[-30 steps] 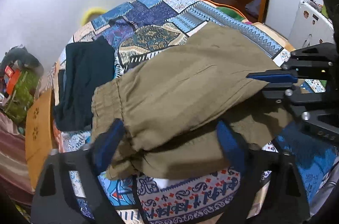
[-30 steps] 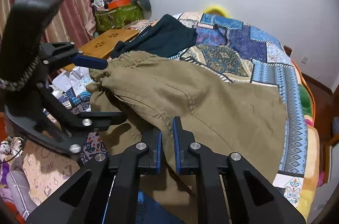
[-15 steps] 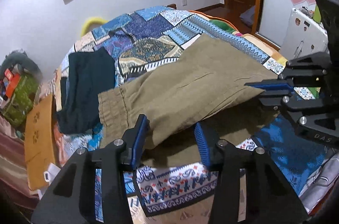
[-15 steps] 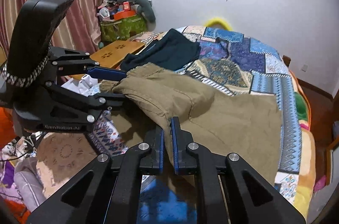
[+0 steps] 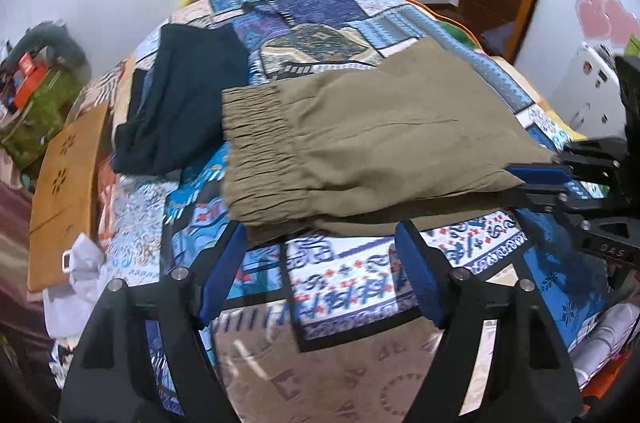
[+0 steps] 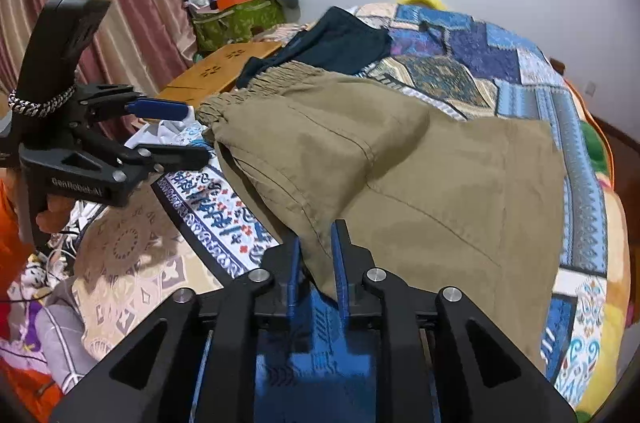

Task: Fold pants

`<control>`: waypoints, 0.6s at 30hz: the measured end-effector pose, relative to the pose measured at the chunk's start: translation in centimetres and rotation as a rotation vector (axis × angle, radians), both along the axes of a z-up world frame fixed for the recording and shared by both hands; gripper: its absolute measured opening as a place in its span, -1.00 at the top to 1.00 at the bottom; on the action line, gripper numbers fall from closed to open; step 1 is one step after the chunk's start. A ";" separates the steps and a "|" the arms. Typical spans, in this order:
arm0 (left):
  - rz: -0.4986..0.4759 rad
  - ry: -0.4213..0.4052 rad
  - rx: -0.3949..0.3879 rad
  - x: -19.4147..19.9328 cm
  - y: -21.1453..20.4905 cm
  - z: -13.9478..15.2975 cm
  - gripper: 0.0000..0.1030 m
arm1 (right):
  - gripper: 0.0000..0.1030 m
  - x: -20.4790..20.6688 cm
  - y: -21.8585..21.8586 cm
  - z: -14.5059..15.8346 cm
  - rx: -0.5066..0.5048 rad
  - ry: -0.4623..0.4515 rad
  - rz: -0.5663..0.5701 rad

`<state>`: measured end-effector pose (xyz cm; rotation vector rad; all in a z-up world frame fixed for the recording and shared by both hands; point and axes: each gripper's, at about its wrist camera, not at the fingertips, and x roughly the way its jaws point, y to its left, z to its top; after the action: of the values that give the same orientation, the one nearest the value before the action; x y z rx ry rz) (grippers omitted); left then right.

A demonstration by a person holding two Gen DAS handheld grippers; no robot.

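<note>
olive pants on patchwork bedspread

pants on bed, garment behind

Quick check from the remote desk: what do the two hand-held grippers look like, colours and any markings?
Both are matte black angular frames with silver screw heads and blue pads on the fingers. The left hand-held gripper carries white "GenRobot.AI" lettering on its body, a tall black handle and a black-and-white braided cord. The right hand-held gripper shows partial white lettering on its side. No sleeves visible.
</note>
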<state>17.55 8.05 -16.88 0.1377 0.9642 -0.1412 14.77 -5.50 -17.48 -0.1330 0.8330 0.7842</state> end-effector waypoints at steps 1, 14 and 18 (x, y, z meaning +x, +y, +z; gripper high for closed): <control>0.012 -0.003 -0.011 0.0 0.5 0.2 -0.48 | 0.70 -0.1 -0.3 0.2 0.002 0.013 -0.005; 0.171 0.035 -0.155 3.6 4.8 -0.4 -0.49 | 0.42 1.0 -4.9 2.6 0.064 -0.018 -0.171; 0.155 0.071 -0.222 4.1 4.7 -1.6 -0.49 | 0.42 2.0 -6.1 1.0 0.073 0.041 -0.248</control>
<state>21.66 12.73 -18.45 -0.1466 1.0194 -0.1098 16.74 -11.64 -16.47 0.0512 0.8401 0.5847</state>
